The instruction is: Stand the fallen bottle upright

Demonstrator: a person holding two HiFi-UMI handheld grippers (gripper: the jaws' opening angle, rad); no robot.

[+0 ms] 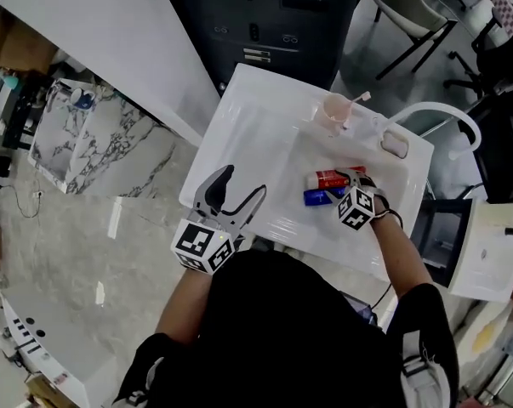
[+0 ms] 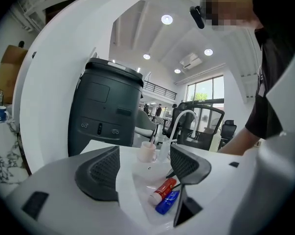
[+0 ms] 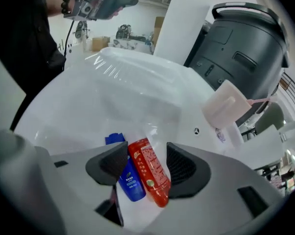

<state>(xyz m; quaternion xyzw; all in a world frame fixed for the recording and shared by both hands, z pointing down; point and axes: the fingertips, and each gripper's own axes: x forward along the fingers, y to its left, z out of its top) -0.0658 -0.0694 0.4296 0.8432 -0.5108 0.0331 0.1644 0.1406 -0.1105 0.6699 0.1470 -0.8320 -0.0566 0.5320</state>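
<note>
Bottles come first in the head view. We see the red bottle (image 1: pixel 328 178) and the blue bottle (image 1: pixel 317 196) lying side by side on the floor of the white sink (image 1: pixel 265 109). The right gripper (image 1: pixel 354 179) hangs just above them, and the left gripper (image 1: pixel 243 184) sits well apart at the near rim.

In the left gripper view its jaws stand apart and empty, and both bottles lie ahead to its right.

In the right gripper view the jaws stand apart and straddle the red bottle (image 3: pixel 149 173) without pressing it. Its long axis runs along the gripper's line, so we judge the right hand is placed to take it.
</note>
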